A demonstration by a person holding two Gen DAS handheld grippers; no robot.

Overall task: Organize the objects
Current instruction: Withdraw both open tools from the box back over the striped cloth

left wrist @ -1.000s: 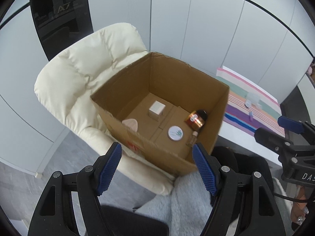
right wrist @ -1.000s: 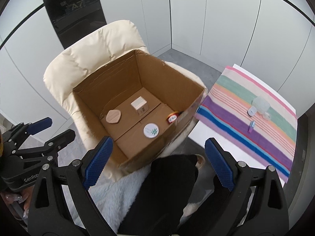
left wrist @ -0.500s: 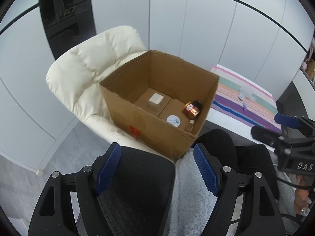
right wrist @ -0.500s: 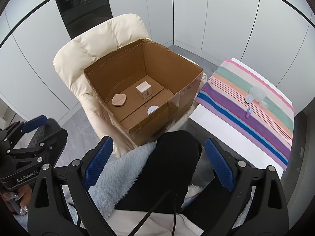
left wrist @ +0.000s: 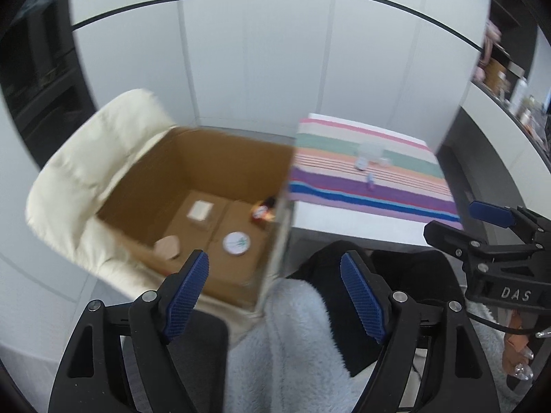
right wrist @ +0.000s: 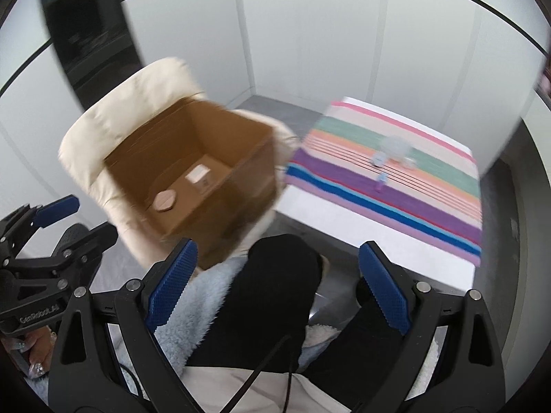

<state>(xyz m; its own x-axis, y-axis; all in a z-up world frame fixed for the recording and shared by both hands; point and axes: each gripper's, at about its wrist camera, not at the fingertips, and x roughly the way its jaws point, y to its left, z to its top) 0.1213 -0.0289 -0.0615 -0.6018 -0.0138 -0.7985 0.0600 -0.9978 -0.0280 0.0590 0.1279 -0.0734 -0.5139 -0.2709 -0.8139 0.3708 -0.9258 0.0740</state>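
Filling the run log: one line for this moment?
left gripper: open, empty | right gripper: open, empty | cardboard box: on chair | striped cloth: small items remain

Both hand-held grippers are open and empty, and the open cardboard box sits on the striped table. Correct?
Not quite. The cardboard box sits on the cream padded chair, beside the striped table, as the right wrist view shows. Both the left hand-held gripper and the right hand-held gripper are open and empty.

Puffy cream padded armchair (left wrist: pixel 89 172) ahead and off to the left of the left claw (left wrist: pixel 273 265). Striped multicolour tablecloth (left wrist: pixel 396 199) ahead to its right. Plain white wall panels (left wrist: pixel 258 69) way beyond. Dark glossy cabinet (left wrist: pixel 34 86) far left. Fluffy pale-blue fleece (left wrist: pixel 292 344) and black trouser knee (left wrist: pixel 330 258) right under the claw, pretty blurry.
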